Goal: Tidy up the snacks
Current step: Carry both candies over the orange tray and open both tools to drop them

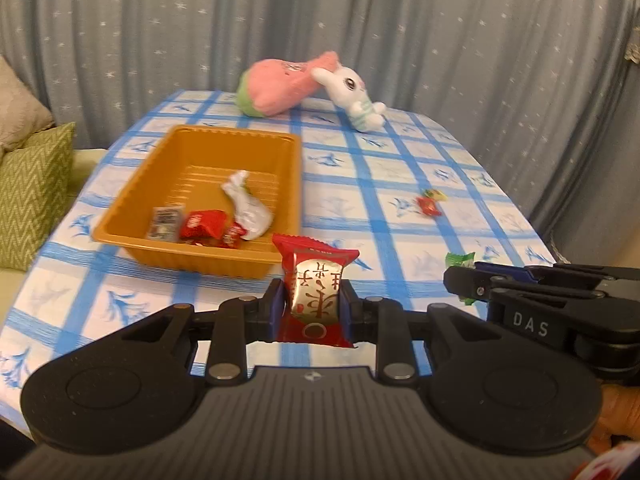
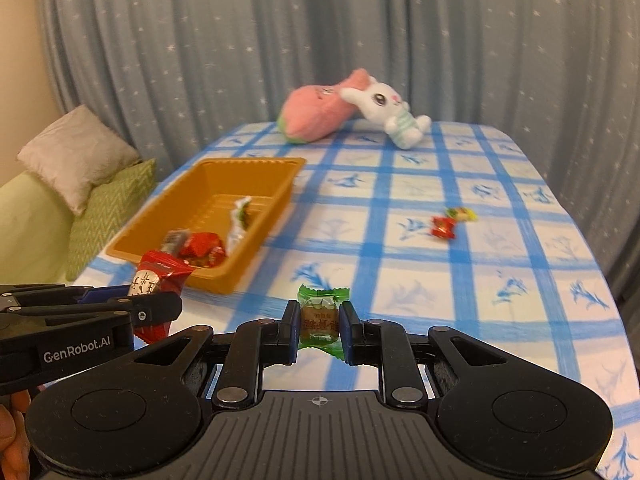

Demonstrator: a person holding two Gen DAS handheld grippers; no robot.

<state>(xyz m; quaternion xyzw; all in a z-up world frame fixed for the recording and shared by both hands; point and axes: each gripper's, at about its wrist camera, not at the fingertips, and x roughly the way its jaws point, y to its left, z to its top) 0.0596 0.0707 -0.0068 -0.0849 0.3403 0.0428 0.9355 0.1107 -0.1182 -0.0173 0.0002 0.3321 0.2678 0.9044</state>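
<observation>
Red foil snack packet (image 1: 316, 292) pinched in left gripper (image 1: 313, 304), green-wrapped candy (image 2: 320, 314) pinched in right gripper (image 2: 319, 330), above blue-checked tablecloth (image 1: 400, 184); orange plastic tray (image 1: 160, 256) ahead-left, grey starred curtain (image 1: 440, 32) beyond.

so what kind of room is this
Likely a home living room: a table under a blue checked cloth, cushions on a sofa beside it, star-patterned curtains behind, and plush toys at the far end.

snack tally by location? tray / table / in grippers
In the orange plastic tray: 4 wrapped snacks (white, grey, two red)
Loose on the blue-checked tablecloth: 2 small candies, red and yellow-green
Held: 2, red packet, green candy
Total: 8
</observation>
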